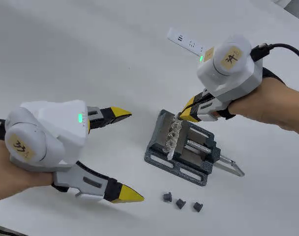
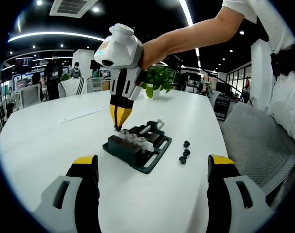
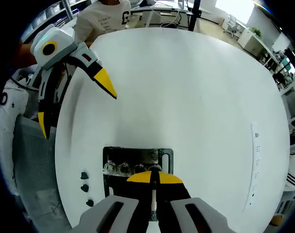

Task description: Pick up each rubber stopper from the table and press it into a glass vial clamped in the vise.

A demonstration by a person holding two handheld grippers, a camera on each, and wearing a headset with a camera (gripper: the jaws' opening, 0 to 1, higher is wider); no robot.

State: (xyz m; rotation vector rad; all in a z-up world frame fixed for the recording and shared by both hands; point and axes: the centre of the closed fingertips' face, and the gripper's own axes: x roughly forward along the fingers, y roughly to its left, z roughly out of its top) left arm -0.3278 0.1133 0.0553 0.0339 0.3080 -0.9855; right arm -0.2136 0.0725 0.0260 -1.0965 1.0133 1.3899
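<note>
Three rubber stoppers [image 1: 180, 203] lie in a short row at the lower centre, apart from the vise [image 1: 164, 162]. The left gripper [image 1: 134, 157] hovers at lower left with its jaws spread wide. The vise's screw points to the lower right. It clamps a row of at least three glass vials [image 1: 172, 140], which stand upright. The right gripper [image 1: 179, 117] has its jaws pressed together, with its tips at the row's upper end. A white strip [image 1: 186, 42] lies beyond.

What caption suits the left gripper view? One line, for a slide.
Right gripper, jaws shut, points down at the vials in the vise; three stoppers lie beside it on the table.
</note>
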